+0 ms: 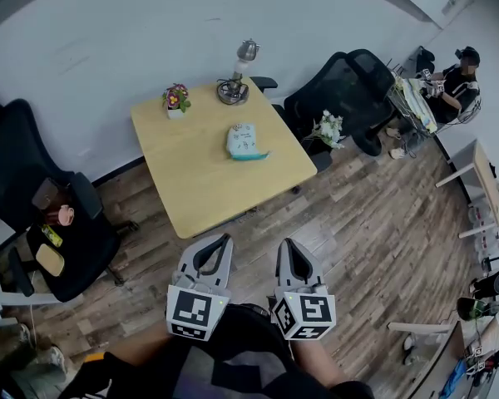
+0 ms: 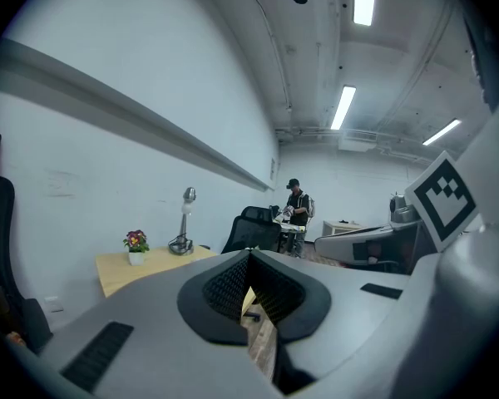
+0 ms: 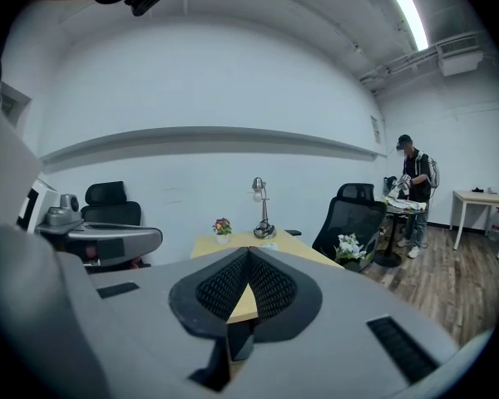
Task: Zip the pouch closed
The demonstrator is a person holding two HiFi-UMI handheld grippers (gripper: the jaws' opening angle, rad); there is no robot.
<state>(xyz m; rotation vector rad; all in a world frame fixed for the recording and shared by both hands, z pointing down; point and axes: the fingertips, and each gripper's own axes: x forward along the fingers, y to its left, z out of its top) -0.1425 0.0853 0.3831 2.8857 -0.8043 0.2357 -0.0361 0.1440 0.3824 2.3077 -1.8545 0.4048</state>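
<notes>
Black pads pressed together on left gripper (image 1: 225, 239) & right gripper (image 1: 284, 244), nothing btwn. Held side by side short of table (image 1: 191, 198) near edge, over wood floor (image 1: 366, 223). Teal-and-white pouch (image 1: 244, 141) flat on table, approx. centre, well apart from both. Flower pot (image 1: 175, 100) & desk lamp (image 1: 236, 80) at table's far edge. Black chair (image 1: 349, 86) w/ white flowers (image 1: 328, 128) off table's right side.

Table (image 1: 200, 173) looked pale matt wood; floor (image 1: 374, 248) darker wood planks. Lamp (image 1: 237, 77) was shiny metal. Pouch (image 1: 244, 140) seemed soft cloth. My left gripper (image 2: 249, 253) and right gripper (image 3: 248, 251) were matt grey plastic, pads (image 3: 220, 288) black and textured.
</notes>
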